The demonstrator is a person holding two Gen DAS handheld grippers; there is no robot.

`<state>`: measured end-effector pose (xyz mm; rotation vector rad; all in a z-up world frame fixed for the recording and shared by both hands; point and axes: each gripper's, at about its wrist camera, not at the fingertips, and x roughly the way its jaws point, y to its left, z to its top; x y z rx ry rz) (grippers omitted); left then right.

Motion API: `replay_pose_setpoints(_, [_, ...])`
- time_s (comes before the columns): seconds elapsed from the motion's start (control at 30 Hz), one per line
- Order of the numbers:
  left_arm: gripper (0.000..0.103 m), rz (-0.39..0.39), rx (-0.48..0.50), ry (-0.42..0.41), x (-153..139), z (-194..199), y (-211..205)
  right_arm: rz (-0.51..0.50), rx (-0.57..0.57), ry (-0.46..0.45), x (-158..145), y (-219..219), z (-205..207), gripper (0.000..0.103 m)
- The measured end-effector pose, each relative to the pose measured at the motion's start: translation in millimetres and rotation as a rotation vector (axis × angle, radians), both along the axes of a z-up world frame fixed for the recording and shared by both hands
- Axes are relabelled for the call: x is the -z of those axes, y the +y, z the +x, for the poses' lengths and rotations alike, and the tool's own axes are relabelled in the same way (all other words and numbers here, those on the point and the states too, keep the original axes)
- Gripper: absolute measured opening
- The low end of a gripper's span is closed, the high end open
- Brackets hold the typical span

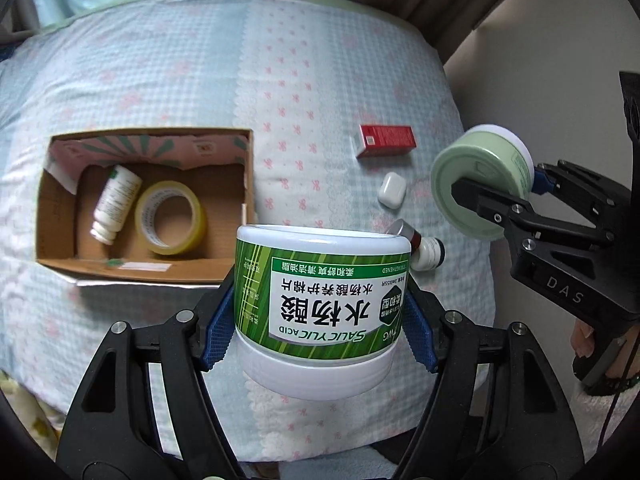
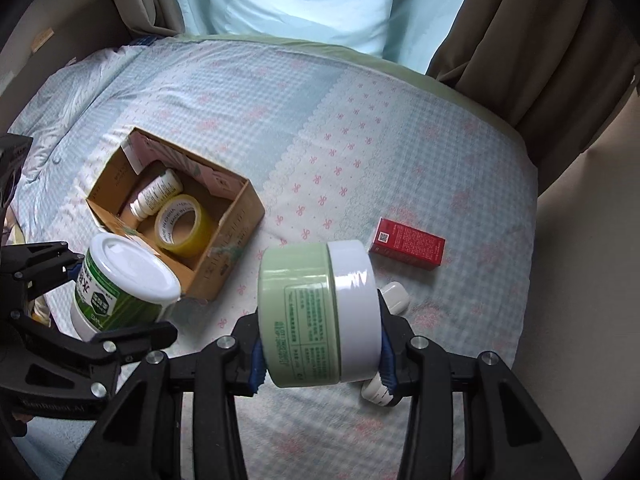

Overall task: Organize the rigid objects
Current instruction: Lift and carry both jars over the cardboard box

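My left gripper is shut on a white tub with a green label, held upside down above the bedspread; the right wrist view shows this tub at the left. My right gripper is shut on a pale green jar with a white lid, lying sideways between the blue pads. The same jar appears at the right of the left wrist view. An open cardboard box on the bed holds a white bottle and a yellow tape roll.
On the checked bedspread to the right of the box lie a red carton, a white earbud case and a small dark-capped bottle. Brown curtains hang behind, and the bed's edge drops off at the right.
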<state>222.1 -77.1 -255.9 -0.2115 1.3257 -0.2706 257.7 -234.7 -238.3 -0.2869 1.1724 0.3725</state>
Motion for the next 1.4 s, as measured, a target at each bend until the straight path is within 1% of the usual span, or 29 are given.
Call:
replay_pose_setpoints(0.13, [0.068, -0.006, -0.015, -0.043, -37.8, 1.4, 46.5, -0.015, 0.024, -0.04, -39.5, 29.0, -12.8, 0.04])
replay_pose_setpoints(0.2, [0.068, -0.002, -0.008, -0.057, -53.6, 0.7, 70.6, 0.008, 0.056, -0.037, -54.8, 43.4, -18.3, 0.04])
replay_pose_setpoints(0.27, [0.068, -0.001, 0.003, -0.065, -65.7, 0.8, 95.4, 0.051, 0.105, -0.02, -66.2, 57.1, -22.3, 0.04])
replay_pose_setpoints(0.4, [0.068, 0.005, 0.026, -0.08, -82.0, 0.8, 146.6, 0.143, 0.211, 0.003, -77.1, 87.2, -29.6, 0.04])
replay_pose_setpoints(0.53, [0.068, 0.023, 0.051, -0.064, -78.8, 7.8, 192.9, 0.16, 0.267, -0.003, -76.9, 124.5, -33.3, 0.04])
replay_pose_setpoints(0.6, [0.068, 0.037, 0.065, -0.054, -72.7, 13.3, 213.8, 0.161, 0.301, -0.002, -74.1, 141.2, -33.8, 0.04])
replay_pose_setpoints(0.73, [0.068, 0.037, 0.079, -0.023, -55.1, 28.5, 250.4, 0.163, 0.352, 0.014, -62.8, 171.9, -29.0, 0.04])
replay_pose_setpoints(0.93, [0.068, 0.043, 0.072, 0.021, -15.6, 58.4, 283.2, 0.154, 0.391, 0.069, -28.7, 207.1, -14.7, 0.04])
replay_pose_setpoints(1.2, [0.068, 0.067, 0.084, 0.062, 44.6, 91.1, 289.4, 0.131, 0.431, 0.149, 31.7, 226.2, 2.6, 0.04])
replay_pose_setpoints(1.4, [0.068, 0.099, 0.106, 0.087, 96.9, 112.3, 275.5, 0.102, 0.474, 0.197, 86.2, 225.0, 15.0, 0.04])
